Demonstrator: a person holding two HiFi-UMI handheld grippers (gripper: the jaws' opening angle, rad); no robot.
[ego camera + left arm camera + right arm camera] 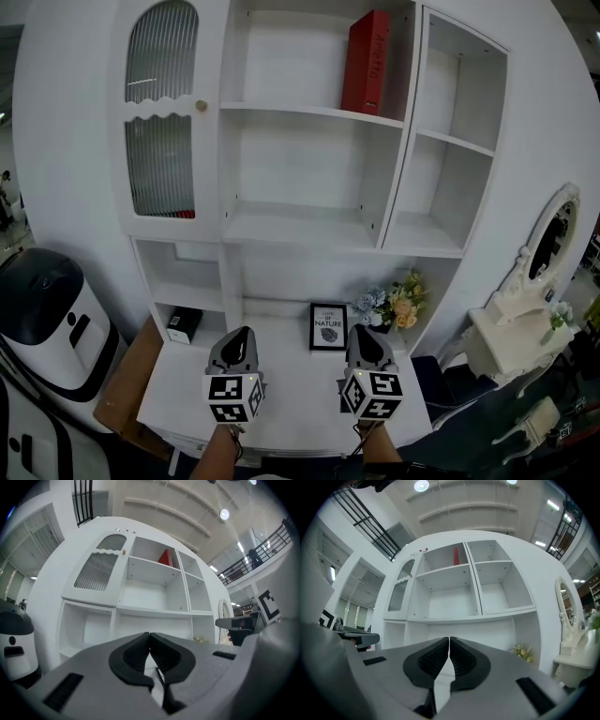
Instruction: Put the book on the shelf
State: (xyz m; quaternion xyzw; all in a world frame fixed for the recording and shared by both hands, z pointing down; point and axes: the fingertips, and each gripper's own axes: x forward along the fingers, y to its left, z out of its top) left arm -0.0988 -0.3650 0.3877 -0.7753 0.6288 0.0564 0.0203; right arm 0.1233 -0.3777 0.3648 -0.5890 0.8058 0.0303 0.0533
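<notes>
Two tools hang low over the white counter (291,398): the left hand-held gripper (242,333) and the right hand-held gripper (361,330), each with its jaws pressed together and nothing between them. The red book (367,62) stands on end at the right side of the top middle shelf (309,112), well apart from both. To my eye the placing is done. What is left is only to rest the hands clear of the small picture frame (328,326).

White shelf unit (300,225) w/ red book (366,62) up top; frame (328,326), flowers (394,307), black box (184,323) below
</notes>
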